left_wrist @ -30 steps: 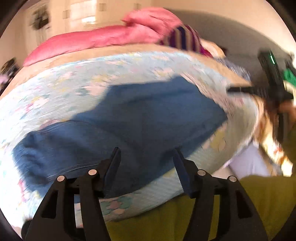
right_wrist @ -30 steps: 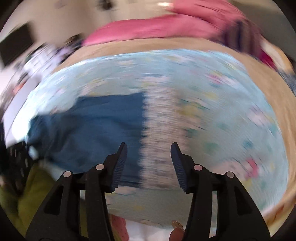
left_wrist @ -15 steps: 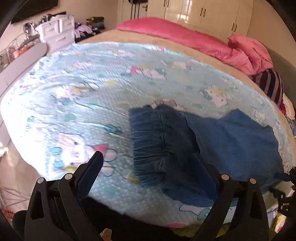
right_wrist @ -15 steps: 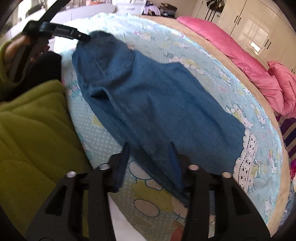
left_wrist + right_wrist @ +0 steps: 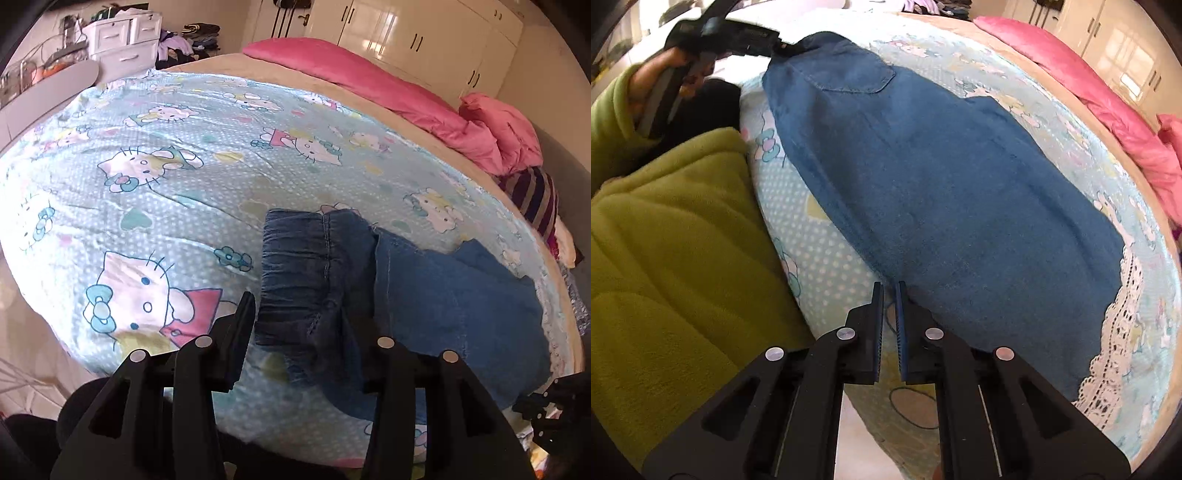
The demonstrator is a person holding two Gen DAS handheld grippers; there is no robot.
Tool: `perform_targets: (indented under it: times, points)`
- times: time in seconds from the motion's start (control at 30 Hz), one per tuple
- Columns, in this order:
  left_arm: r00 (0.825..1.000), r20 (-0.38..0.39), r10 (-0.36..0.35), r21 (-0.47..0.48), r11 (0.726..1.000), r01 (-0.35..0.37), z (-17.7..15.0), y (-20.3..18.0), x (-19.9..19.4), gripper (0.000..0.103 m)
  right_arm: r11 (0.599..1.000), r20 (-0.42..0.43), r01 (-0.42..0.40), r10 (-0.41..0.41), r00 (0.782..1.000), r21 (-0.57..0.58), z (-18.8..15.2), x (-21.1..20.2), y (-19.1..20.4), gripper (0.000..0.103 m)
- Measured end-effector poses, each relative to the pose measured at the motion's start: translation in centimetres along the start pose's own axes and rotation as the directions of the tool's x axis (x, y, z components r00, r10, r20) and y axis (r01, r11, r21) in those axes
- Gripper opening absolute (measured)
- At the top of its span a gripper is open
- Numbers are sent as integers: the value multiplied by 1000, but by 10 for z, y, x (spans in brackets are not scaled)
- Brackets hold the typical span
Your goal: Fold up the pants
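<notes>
On the bed (image 5: 155, 206), jeans (image 5: 942, 177) lie flat, unfolded; right gripper (image 5: 889, 291) jaws pinched on near edge, left gripper (image 5: 314, 317) jaws closing across waistband.

The pants (image 5: 934, 184) lie flat on the bedsheet (image 5: 155, 206), along the near edge of the bed, their length running from the waistband (image 5: 291, 280) at the person's left to the leg ends at the right, beside the sheet's lace border (image 5: 1115, 354). The left gripper (image 5: 317, 314) stands at the waistband end, one finger on the sheet just left of the band, the other over the cloth. The right gripper (image 5: 889, 291) sits at the near edge of the legs. Behind the sheet, a quilt (image 5: 388, 85) runs along the far side of the bed, with wardrobes (image 5: 417, 37) beyond. A drawer unit (image 5: 122, 40) stands at far left.
</notes>
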State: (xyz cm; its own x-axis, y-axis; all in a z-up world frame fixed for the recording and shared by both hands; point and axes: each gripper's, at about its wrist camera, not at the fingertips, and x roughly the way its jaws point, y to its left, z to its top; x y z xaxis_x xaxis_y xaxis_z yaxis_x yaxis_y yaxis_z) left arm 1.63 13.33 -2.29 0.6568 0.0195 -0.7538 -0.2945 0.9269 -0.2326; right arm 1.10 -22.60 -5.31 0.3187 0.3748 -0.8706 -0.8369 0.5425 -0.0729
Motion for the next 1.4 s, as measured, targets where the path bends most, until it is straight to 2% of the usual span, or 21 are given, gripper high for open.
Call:
perform_targets:
  times: [0.07,0.1,0.17,0.23,0.27,0.37,0.4,0.43,0.47,0.6,0.67,0.77,0.87,0.9,0.93,1.03,1.1,1.2,1.33,1.37,1.4]
  points:
    - [999,42,-1,-4,1000,1,3,-2,-12,45,999,44,-32,30,999,27,0,-16,-9,4]
    - [998,66,7,2,1000,-7,4,-5,-18,45,999,66,-38,35,997,40,-1,-22,-12,9]
    - [992,128,19,38,999,-24,5,-17,-38,45,996,115,-27,16,993,89,0,-35,-27,20]
    - [987,157,-26,98,995,11,5,-38,-52,49,990,126,10,-28,992,141,2,-38,-42,25]
    - [988,145,-56,154,987,33,3,-55,-54,55,986,124,28,-49,991,163,1,-37,-48,25]
    - [993,71,-91,267,961,70,-7,-88,-40,59,973,104,65,-90,990,223,-1,-33,-68,29]
    - [998,9,-70,307,950,64,-14,-99,-25,62,969,91,78,-101,991,235,-4,-32,-73,31]
    - [998,-54,-42,339,939,58,-21,-104,-12,73,963,71,94,-115,991,252,-8,-30,-79,32]
    - [994,-110,-2,377,925,44,-29,-109,1,74,960,57,103,-122,991,261,-13,-28,-83,33]
    - [982,-174,69,499,866,28,-52,-119,17,83,947,-66,160,-147,987,278,-35,-13,-96,39]
    - [979,-194,63,542,839,53,-57,-122,13,85,946,-57,142,-131,990,291,-46,-17,-102,40]
    - [982,-188,22,532,842,83,-56,-120,3,85,950,-48,130,-121,991,285,-49,-22,-102,42]
    - [988,-122,-90,475,869,138,-31,-124,-22,85,945,39,57,-74,997,322,-47,-38,-104,46]
    - [987,-104,-121,462,873,156,-24,-124,-29,86,943,70,40,-66,995,331,-42,-40,-106,49]
    - [984,-90,-154,443,879,178,-12,-128,-33,92,939,109,17,-58,992,344,-39,-44,-109,51]
    - [972,-85,-219,424,875,234,16,-144,-30,94,933,139,12,-66,988,359,-30,-46,-119,53]
    - [969,-89,-229,429,870,245,31,-157,-17,94,929,144,15,-74,987,371,-25,-42,-123,53]
    - [962,-143,-234,404,873,272,52,-176,21,93,922,132,29,-86,987,386,-21,-32,-132,53]
    - [955,-216,-201,417,866,276,62,-194,71,79,900,85,72,-120,989,429,-28,-18,-149,54]
    - [951,-235,-202,413,865,286,65,-197,84,79,891,77,70,-117,990,448,-32,-15,-154,54]
    - [936,-277,-215,403,859,317,65,-199,98,79,887,73,67,-112,991,457,-35,-12,-156,54]
